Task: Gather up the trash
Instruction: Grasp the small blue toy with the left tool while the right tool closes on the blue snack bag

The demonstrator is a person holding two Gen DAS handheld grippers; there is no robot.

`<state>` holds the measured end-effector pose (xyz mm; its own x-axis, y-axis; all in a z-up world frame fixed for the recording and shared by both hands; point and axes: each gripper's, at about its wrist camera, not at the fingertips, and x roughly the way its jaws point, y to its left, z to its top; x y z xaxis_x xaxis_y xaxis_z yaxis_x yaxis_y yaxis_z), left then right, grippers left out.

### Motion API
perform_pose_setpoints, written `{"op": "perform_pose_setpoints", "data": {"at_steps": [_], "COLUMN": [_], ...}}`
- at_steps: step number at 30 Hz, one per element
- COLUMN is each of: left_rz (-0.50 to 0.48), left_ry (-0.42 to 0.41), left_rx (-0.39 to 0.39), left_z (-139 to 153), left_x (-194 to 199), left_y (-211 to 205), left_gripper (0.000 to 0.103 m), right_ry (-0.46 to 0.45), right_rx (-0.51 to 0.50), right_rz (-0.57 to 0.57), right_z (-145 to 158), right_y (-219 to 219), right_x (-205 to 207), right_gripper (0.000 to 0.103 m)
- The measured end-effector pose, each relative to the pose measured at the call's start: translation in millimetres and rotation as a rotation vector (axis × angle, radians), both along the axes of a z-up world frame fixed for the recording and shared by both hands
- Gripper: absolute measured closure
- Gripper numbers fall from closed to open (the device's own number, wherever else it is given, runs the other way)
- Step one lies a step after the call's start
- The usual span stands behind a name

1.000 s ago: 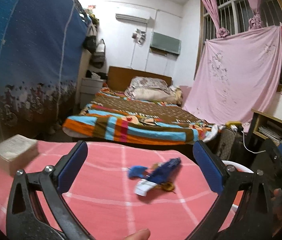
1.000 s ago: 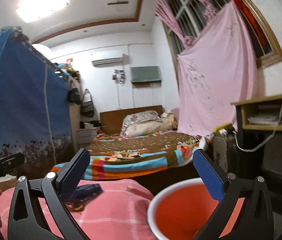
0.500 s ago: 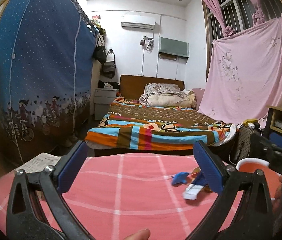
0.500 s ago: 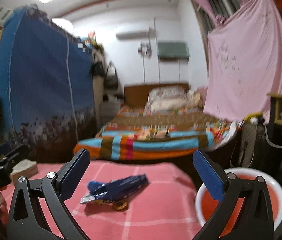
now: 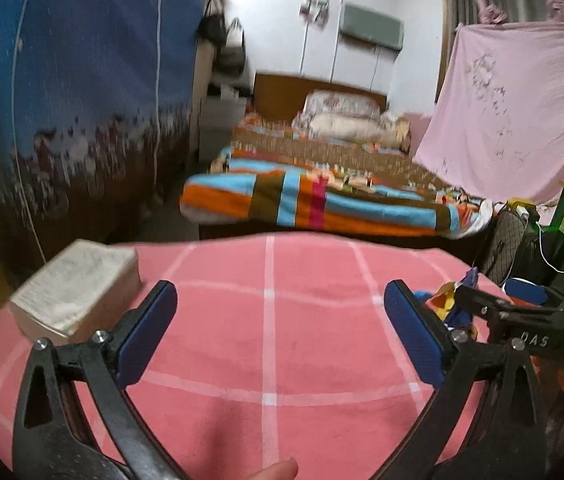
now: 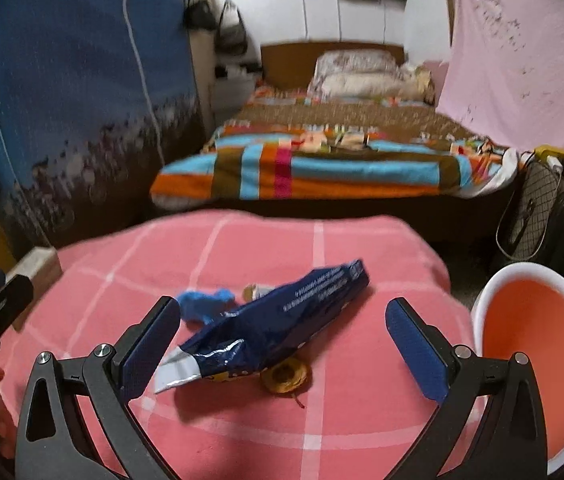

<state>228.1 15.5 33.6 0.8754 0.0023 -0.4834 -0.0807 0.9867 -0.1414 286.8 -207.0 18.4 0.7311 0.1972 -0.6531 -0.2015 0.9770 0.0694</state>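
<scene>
1. My right hand-held gripper [image 6: 282, 344] hangs wide apart over the pink checked worktop [image 6: 342, 420], holding nothing.
2. The crumpled dark-blue foil snack wrapper [image 6: 278, 320] lies between its fingers, just ahead.
3. The white-rimmed orange plastic basin [image 6: 538, 344] sits to its right.
4. My left hand-held gripper [image 5: 280, 334] is also wide and empty, a thick paper book [image 5: 78, 288] to its left.

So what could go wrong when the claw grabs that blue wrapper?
The right claw is open over the blue wrapper. The wrapper looks thin and slippery, so it might slide out. The small blue scrap and the brown round bit lie right by it and could get knocked around or left behind. The bucket sits at the very edge of the pink cloth, so a drop might miss it.
</scene>
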Motion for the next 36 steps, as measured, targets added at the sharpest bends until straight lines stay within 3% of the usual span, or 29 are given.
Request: {"op": "perform_pose_setpoints", "data": {"at_steps": [4,9,14,17,23,33,36], "left_rz": [-0.011,-0.051,-0.146,-0.2,-0.279,-0.336,-0.337], "left_ry": [0.065,0.112,0.18,0.213,0.277,0.313,0.321], "left_rx": [-0.044,-0.079,-0.118,-0.123,-0.15,-0.162,-0.16], "left_z": [-6.7,-11.2,-18.3,-22.3,-29.9,-31.5,-31.5], "left_x": [10.7,18.4,32.0,39.4,58.5,82.4,86.6], "left_y": [-0.9,-6.5,-21.2,-33.6,-54.1,-83.5,-88.8], "left_gripper": [0.021,0.029,0.046,0.054,0.069,0.078,0.095], "right_ry": [0.072,0.09,0.105,0.11,0.09,0.094,0.097], "right_rx": [-0.021,-0.029,0.035,-0.001,0.123,0.169,0.175], "right_rz": [0.035,0.069,0.051,-0.016,-0.034,-0.028,-0.028], "right_z": [-8.6,-6.7,-8.6,-14.5,-11.6,-14.0,-15.0], "right_y": [-2.3,-18.1,-43.3,-58.9,-82.5,-86.6,-86.7], "right_x": [5.4,-5.9,-14.6,-17.0,-19.1,-15.3,-15.3], "right_gripper": [0.0,0.0,0.0,0.0,0.0,0.0,0.0]}}
